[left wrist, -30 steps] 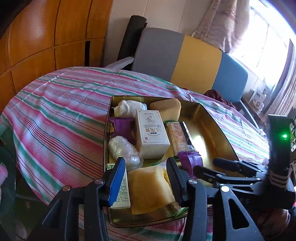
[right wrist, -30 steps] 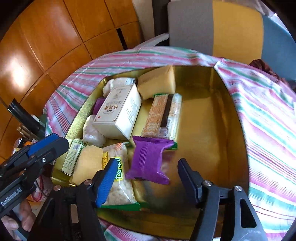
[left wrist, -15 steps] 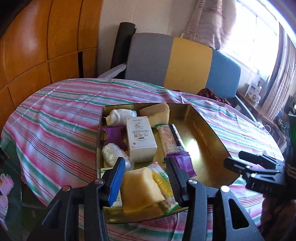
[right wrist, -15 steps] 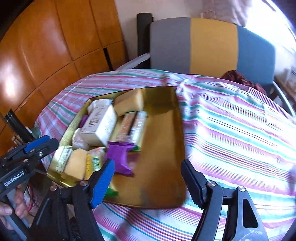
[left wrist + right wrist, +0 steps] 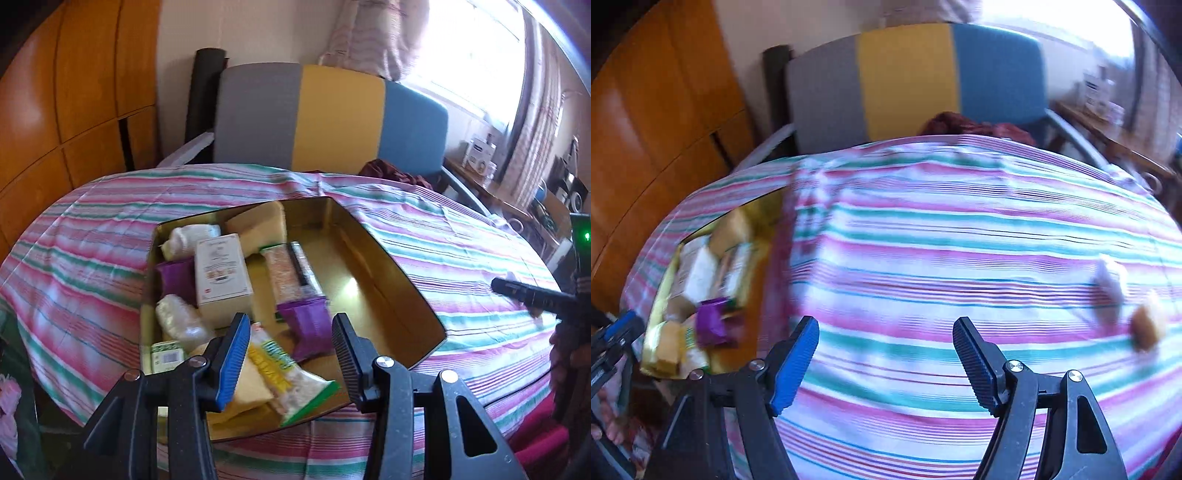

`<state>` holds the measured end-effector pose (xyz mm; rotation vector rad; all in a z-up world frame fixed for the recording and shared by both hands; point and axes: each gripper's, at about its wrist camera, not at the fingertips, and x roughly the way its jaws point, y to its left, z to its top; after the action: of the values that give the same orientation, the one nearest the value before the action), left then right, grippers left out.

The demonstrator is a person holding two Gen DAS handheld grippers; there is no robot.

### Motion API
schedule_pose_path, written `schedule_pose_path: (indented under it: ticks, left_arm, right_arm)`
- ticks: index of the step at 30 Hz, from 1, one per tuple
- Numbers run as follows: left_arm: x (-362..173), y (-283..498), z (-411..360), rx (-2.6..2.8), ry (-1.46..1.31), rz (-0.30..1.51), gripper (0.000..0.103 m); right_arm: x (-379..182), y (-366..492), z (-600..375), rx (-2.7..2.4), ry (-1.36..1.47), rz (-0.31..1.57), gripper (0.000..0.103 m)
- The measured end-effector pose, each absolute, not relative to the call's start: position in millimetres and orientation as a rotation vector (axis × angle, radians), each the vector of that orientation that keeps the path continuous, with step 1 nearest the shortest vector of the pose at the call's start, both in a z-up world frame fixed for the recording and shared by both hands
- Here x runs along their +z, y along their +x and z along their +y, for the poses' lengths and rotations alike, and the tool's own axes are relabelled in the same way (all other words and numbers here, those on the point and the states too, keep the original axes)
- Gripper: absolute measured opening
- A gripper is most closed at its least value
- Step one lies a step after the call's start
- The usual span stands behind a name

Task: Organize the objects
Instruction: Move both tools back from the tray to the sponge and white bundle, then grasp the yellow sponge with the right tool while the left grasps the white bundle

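Bun (image 5: 1145, 328), brown and blurred, is lying loose on the striped surface (image 5: 960, 240), far to the right edge of the right wrist view. A white packet (image 5: 1108, 280) is lying just beside it, a little further away from the camera. Both are sitting well apart from the gold tray (image 5: 388, 269), which is holding the other snacks at the far left of that view.

The right claw (image 5: 884, 332) is hovering over bare cloth between the tray and the two loose things. Its jaws have just been opening and are standing wide, with nothing between them. The bun is lying ahead and to the right of this claw, well outside the gap, so the claw is probably needing to swing further right before reaching down. The blur is hiding the bun's long axis. The packet seems to be running away from the camera, though that is uncertain.

The left claw (image 5: 290, 328) is hanging over the tray's near end, jaws narrow and gripping nothing. The right hand is the nearer one to the bun.
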<state>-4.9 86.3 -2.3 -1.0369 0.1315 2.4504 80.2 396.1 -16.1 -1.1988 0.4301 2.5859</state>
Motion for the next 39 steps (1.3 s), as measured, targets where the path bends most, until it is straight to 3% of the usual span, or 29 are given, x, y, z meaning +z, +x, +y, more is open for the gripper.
schedule_pose_path:
  ticks: [17, 25, 29, 35, 39]
  left_arm:
    - [-5, 10, 173, 2.256, -0.995, 0.261, 0.047]
    - [-5, 19, 214, 2.173, -0.992, 0.301, 0.047]
    - [-4, 25, 234, 2.130, -0.982, 0.326, 0.047]
    - [-9, 32, 259, 2.068, -0.996, 0.364, 0.047]
    - [-11, 33, 275, 2.044, -1.004, 0.380, 0.047]
  right_arm:
    - [-13, 208, 602, 2.081, -0.995, 0.751, 0.082]
    - [-32, 221, 661, 1.931, -0.957, 0.934, 0.087]
    - [-45, 206, 676, 1.879, -0.969, 0.886, 0.088]
    - [-42, 167, 662, 2.044, -1.150, 0.610, 0.102]
    - [-66, 149, 653, 2.030, -1.340, 0.452, 0.102]
